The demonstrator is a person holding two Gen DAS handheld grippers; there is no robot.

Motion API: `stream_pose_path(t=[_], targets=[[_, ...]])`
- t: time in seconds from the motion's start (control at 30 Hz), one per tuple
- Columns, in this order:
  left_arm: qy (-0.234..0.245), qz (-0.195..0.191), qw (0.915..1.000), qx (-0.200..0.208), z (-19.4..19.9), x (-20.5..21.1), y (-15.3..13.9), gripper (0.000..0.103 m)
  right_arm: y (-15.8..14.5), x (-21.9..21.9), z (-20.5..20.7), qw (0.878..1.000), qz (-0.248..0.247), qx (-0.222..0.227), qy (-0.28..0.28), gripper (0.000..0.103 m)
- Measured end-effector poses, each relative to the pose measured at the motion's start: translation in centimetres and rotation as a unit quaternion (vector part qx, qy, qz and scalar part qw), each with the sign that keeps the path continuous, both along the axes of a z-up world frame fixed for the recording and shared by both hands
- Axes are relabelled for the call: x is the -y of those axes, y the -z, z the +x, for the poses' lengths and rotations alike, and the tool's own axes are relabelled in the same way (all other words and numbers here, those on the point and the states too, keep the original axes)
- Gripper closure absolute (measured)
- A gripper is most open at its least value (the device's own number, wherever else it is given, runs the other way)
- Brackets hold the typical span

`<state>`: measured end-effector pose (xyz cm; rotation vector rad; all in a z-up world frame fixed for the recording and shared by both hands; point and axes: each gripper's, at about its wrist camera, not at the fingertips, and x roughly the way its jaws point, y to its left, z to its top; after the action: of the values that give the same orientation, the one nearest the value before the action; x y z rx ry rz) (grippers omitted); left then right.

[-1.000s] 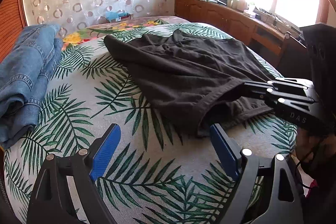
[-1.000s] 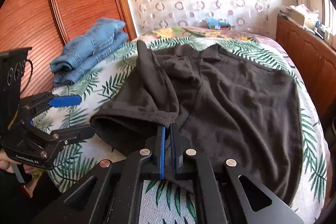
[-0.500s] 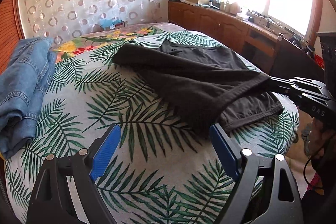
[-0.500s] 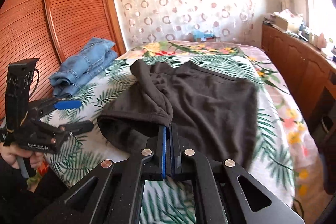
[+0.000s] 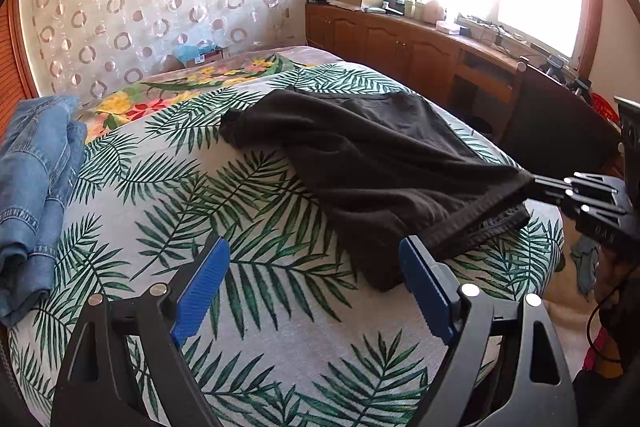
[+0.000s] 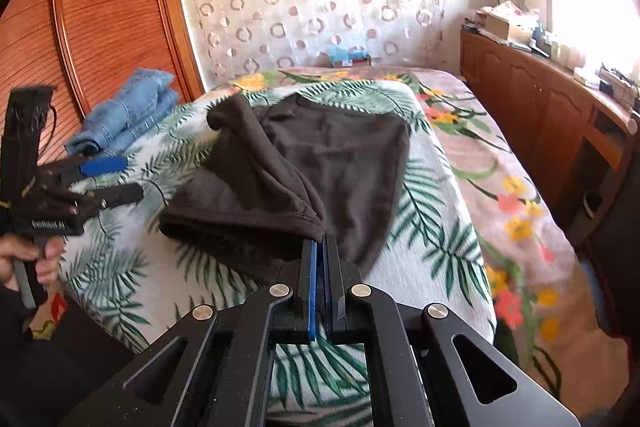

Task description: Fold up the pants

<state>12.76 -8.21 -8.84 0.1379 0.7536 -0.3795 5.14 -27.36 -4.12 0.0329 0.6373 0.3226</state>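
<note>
While the right claw [image 6: 319,259] is clenched on a hem corner of the black pants [image 6: 332,155], the cloth runs from its tips toward 12 o'clock across the bed [image 6: 444,227], long axis pointing away to the far end. The left claw [image 5: 312,287] is released and holds nothing; in its own view the pants' other near corner lies at 1 o'clock, just beside its right finger [image 5: 424,287], so it looks the nearer one to take that corner.

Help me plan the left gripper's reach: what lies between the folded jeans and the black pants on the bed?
Only bare leaf-print bedspread lies between the folded jeans and the black pants; the left wrist view shows it best.
</note>
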Motion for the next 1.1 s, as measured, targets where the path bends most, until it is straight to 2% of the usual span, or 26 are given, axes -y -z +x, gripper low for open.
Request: stream_pose_path(t=[0.27,0.4,0.63,0.77,1.0,1.1], targets=[[0.006,0.005,1.0,-0.004,0.2,1.1,0.3,0.016,-0.1,1.6,-1.3,1.0,0.009,-0.009,0.022,0.101],[0.01,0.006,0.9999,-0.006,0.4,1.8,0.5,0.016,-0.1,1.6,-0.7,1.0,0.012,-0.022,0.014,0.101],[0.016,0.003,0.9998,-0.009,0.8,2.6,0.9,0.016,-0.8,2.2,-0.4,1.0,0.026,-0.016,0.004,0.1],[0.018,0.008,0.9997,-0.014,1.1,3.1,1.4,0.016,-0.2,2.0,-0.5,1.0,0.018,-0.023,-0.001,0.1],[0.009,0.042,0.9988,-0.023,1.9,3.5,2.7,0.016,-0.7,2.4,-0.8,0.999,0.013,-0.029,0.0,0.1],[0.003,0.032,0.9991,-0.029,2.1,2.9,2.8,0.016,-1.1,2.7,-1.1,1.0,0.005,-0.028,0.002,0.1]])
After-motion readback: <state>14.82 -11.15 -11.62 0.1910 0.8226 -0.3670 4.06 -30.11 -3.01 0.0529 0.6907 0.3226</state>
